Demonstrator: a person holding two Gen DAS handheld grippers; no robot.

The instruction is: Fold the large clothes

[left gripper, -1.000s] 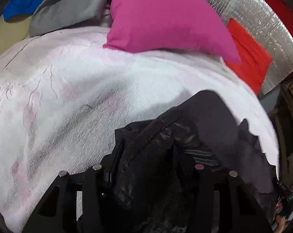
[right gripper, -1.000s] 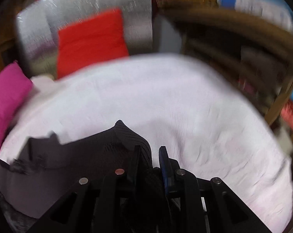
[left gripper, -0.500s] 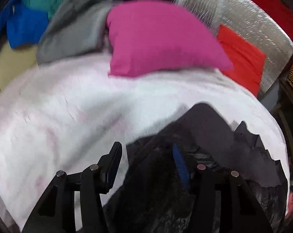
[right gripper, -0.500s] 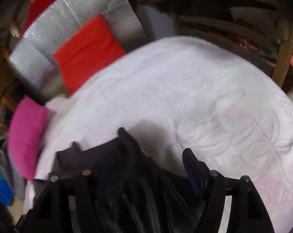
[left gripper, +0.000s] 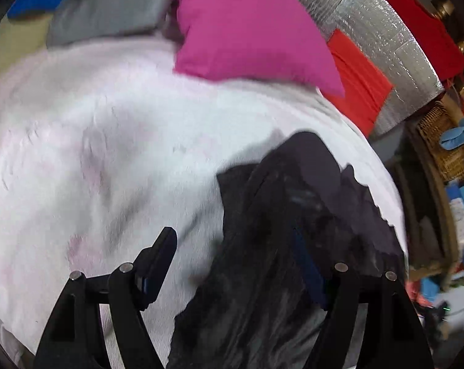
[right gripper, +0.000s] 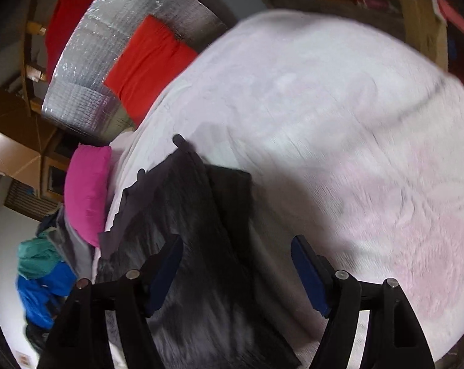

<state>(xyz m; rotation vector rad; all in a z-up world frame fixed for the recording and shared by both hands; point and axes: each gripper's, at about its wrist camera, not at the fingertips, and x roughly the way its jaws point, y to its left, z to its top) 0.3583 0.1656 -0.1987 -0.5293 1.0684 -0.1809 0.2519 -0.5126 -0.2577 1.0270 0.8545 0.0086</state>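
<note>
So, left gripper (left gripper: 232,264) fingers spread apart, gripping nothing. Dark garment (left gripper: 293,230) bunched on the pale bedspread (left gripper: 109,153), draped across the right-hand finger. Right gripper (right gripper: 236,264) fingers spread too, garment lying under the left-hand one. Pink pillow (left gripper: 247,24) beyond.

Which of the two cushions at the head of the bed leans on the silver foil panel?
The red cushion; it rests against the foil panel. The pink cushion lies on the white bedspread, nearer the dark garment.
</note>
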